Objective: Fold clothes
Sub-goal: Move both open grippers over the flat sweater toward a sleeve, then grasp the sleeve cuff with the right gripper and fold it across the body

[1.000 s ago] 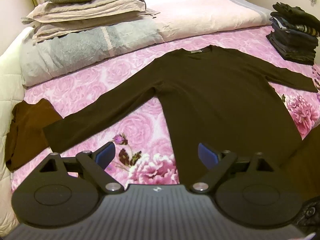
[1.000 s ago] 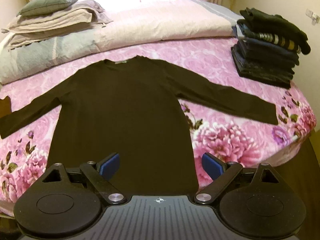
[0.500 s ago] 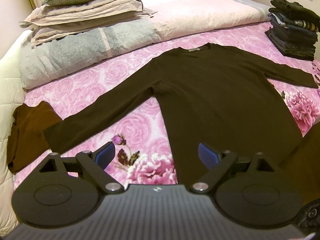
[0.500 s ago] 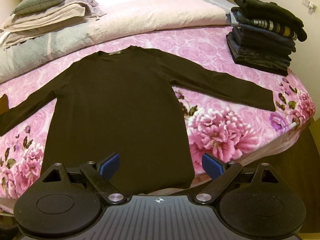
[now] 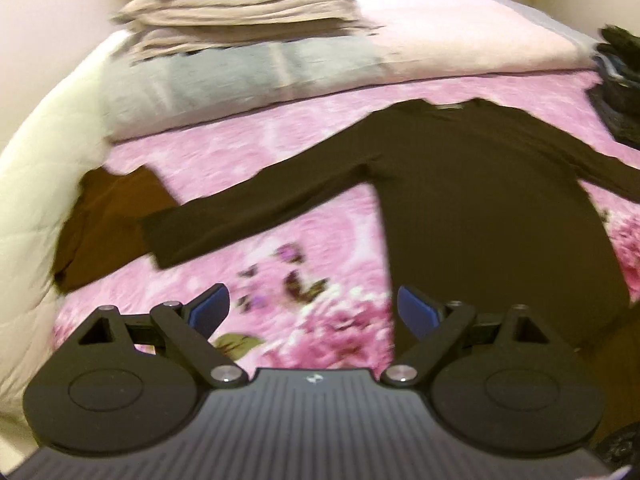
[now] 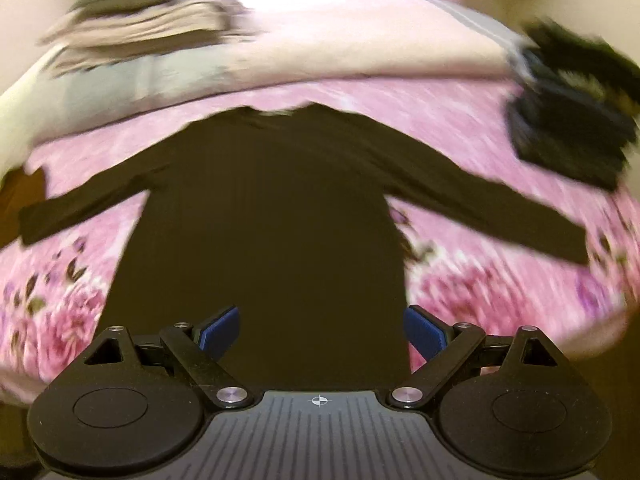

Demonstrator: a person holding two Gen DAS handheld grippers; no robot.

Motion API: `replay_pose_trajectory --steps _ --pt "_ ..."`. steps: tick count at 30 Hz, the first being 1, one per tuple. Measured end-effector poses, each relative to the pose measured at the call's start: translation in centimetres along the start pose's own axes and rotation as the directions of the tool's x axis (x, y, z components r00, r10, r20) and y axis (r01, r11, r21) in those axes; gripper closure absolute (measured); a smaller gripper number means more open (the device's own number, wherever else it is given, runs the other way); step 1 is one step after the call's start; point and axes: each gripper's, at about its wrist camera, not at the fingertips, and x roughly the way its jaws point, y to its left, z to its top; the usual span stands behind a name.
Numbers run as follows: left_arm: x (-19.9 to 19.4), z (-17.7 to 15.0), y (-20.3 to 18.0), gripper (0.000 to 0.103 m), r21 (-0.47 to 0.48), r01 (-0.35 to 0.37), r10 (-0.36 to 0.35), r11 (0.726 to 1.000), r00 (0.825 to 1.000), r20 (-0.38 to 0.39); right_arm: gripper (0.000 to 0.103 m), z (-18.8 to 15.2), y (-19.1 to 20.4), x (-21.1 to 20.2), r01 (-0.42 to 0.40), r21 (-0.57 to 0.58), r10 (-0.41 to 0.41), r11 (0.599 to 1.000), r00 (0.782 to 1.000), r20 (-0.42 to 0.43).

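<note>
Left gripper (image 5: 313, 309): jaws wide apart, empty, above the floral bedspread (image 5: 248, 152) near the dark long-sleeve shirt (image 5: 480, 208), which lies flat, sleeves spread, ready for folding. Right gripper (image 6: 321, 330): also spread, empty, over the shirt's near hem; folded stack (image 6: 568, 120) parked far right.

The long-sleeved shirt (image 6: 276, 208) lies flat on the bedspread (image 6: 460, 120), sleeves spread; pillows (image 6: 152, 16) behind-left, stacked folded clothes (image 6: 568, 120) right, another garment (image 5: 104, 220) left.

A dark long-sleeved top (image 6: 260, 216) lies flat, sleeves spread wide, neckline toward the pillows, on a pink floral bed (image 6: 460, 128).
</note>
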Motion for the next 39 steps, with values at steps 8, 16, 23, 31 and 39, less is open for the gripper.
replay_pose_trajectory --steps 8,16,23,31,39 --pt "1.7 -2.1 8.3 0.013 -0.066 -0.121 0.119 0.991 0.992 -0.032 0.012 4.5 12.3 2.6 -0.155 -0.388 0.200 0.909 0.977 0.078" --pt "9.7 -1.4 18.1 0.013 -0.075 -0.114 0.108 0.991 0.991 -0.084 0.037 8.9 29.6 9.4 -0.267 -0.656 0.373 0.706 0.927 0.023" --pt "16.5 -1.5 26.0 0.013 -0.126 -0.120 0.107 0.985 0.989 -0.103 0.041 9.9 46.3 21.2 -0.301 -0.815 0.433 0.495 0.899 -0.069" --pt "21.9 -4.8 30.4 0.013 -0.257 -0.127 0.094 0.958 0.986 -0.138 0.041 5.9 58.2 34.6 -0.249 -0.940 0.422 0.231 0.897 -0.134" --pt "23.8 -6.5 31.3 0.013 -0.300 -0.122 0.064 0.946 0.979 -0.196 0.068 4.3 61.9 39.1 -0.197 -0.973 0.397 0.125 0.908 -0.133"
